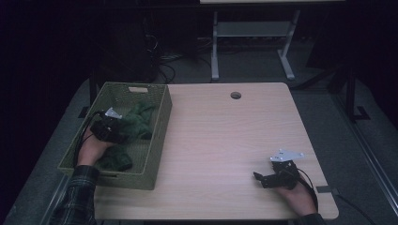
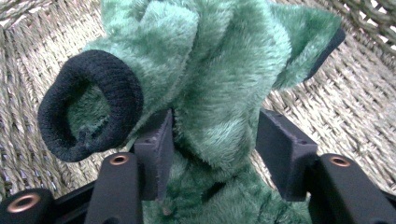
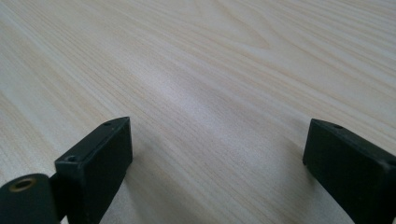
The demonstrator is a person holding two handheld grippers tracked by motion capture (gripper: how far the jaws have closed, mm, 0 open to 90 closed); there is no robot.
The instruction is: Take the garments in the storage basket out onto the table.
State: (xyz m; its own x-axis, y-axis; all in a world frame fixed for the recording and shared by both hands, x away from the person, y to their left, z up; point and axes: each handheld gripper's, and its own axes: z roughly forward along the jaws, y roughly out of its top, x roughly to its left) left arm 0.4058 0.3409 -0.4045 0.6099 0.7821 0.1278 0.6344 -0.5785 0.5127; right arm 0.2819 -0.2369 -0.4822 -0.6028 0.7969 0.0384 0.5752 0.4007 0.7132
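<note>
A green fleece garment lies bunched in a woven olive basket at the table's left. My left gripper reaches into the basket from the near side. In the left gripper view its jaws stand either side of a fold of the garment, pads against the pile. A black ribbed cuff curls out to the left of them. My right gripper rests low over the wooden table near the front right, pointing left. Its jaws are wide open with bare wood between them.
A second green clump sits in the basket's near corner. The tabletop has a round cable hole near its far edge. Another desk's white legs stand beyond the table on a dark floor.
</note>
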